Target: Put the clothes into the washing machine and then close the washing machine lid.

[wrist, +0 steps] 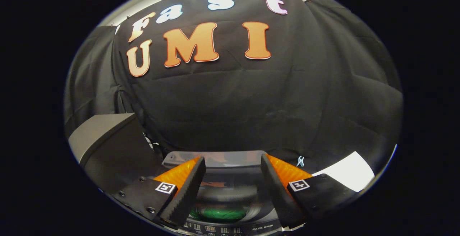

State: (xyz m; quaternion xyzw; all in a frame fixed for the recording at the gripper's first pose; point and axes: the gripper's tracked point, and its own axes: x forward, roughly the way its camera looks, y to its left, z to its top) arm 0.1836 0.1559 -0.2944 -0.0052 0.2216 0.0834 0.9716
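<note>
The gripper [233, 164] is wide open, holding nothing, above the washing machine [230, 193]; its 2 fingers could bump the raised lid [219, 157].

The fingers [188, 189] of the gripper [233, 166] are standing apart and covering both sides of the washer [230, 196], so its full shape is staying hidden. The green clothes [222, 214] are showing just as a small patch between the fingers, deep in the drum; how many pieces is not clear. The panel [230, 228] is being cut off below, its marks too small to tell. The lid [222, 157] is partly hiding behind the fingertips.
</note>
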